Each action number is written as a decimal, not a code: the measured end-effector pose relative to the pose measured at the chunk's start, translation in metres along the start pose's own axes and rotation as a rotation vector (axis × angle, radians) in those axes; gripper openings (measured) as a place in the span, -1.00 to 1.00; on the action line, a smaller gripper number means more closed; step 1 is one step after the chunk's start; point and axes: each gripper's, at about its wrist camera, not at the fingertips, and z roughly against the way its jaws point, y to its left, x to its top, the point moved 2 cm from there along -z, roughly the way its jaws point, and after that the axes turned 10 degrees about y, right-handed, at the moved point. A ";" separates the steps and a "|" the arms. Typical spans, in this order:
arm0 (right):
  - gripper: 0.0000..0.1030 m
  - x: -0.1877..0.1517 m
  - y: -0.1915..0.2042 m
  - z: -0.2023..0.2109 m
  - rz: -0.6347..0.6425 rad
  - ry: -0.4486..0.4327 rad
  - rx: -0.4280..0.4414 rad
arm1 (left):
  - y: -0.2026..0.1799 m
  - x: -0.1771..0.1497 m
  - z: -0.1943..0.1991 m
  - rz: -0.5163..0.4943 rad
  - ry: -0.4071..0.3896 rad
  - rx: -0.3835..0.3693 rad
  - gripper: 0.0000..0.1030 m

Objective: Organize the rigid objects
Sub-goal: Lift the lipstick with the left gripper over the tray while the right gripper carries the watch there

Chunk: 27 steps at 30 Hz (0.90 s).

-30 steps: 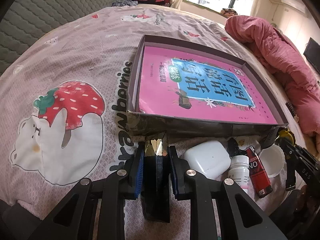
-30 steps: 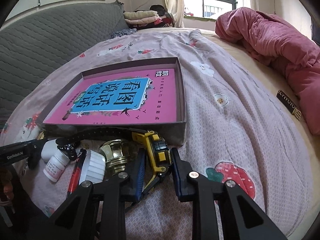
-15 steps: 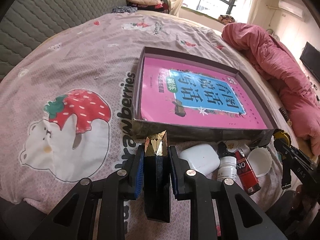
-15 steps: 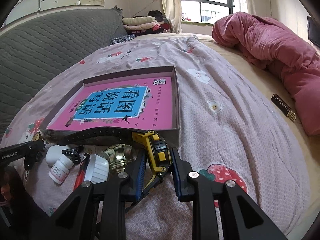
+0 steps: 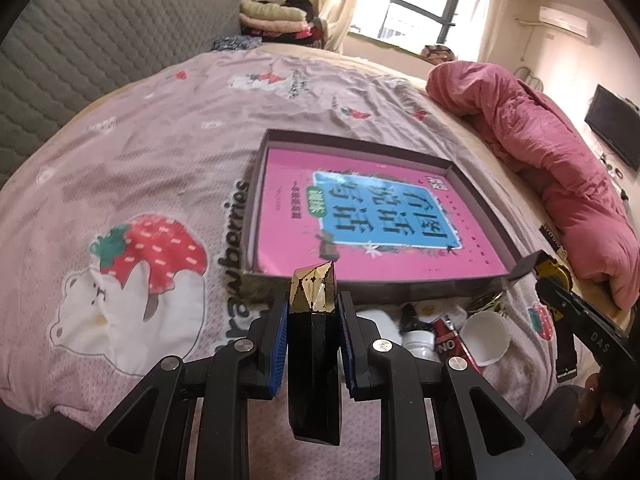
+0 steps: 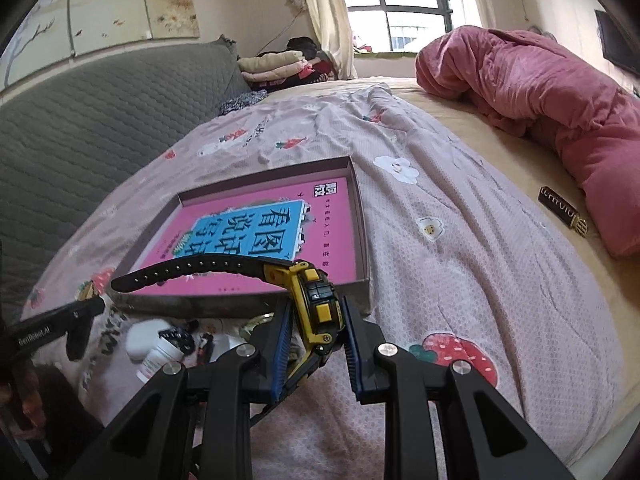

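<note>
Seen from the left wrist, the left gripper pinches a black faceted bottle with a gold cap between its blue pads, holding it above the strawberry-print bedsheet, just in front of a shallow cardboard box. A pink book with a blue title panel lies flat inside that box. Below the box's near wall sits a cluster of small things: a white pill bottle, a red tube and an upturned white cap. At the right edge the other gripper shows, a yellow-and-black object at its tip. A pink quilt is heaped at the far right.

From the right wrist, the right gripper is clamped on a yellow-and-black wristwatch, whose black strap arcs leftward across the near wall of the cardboard box. The watch hangs clear of the sheet. The pink book fills the box floor. Lower left, the white pill bottle and other small items lie partly hidden behind the gripper. A dark label rests on the bed beside the pink quilt.
</note>
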 end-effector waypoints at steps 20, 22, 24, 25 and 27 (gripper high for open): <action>-0.52 0.040 0.013 -0.010 -0.096 -0.103 0.017 | -0.023 0.033 -0.013 -0.004 -0.030 0.022 -0.55; -0.52 0.044 0.017 -0.014 -0.092 -0.110 0.021 | -0.023 0.038 -0.015 0.000 -0.031 0.030 -0.55; -0.52 0.048 0.020 -0.018 -0.083 -0.114 0.018 | -0.022 0.043 -0.018 0.006 -0.029 0.034 -0.55; -0.52 0.047 0.021 -0.018 -0.081 -0.116 0.017 | -0.022 0.045 -0.019 0.009 -0.033 0.040 -0.55; -0.52 0.050 0.022 -0.021 -0.076 -0.120 0.014 | -0.022 0.050 -0.021 0.013 -0.035 0.047 -0.55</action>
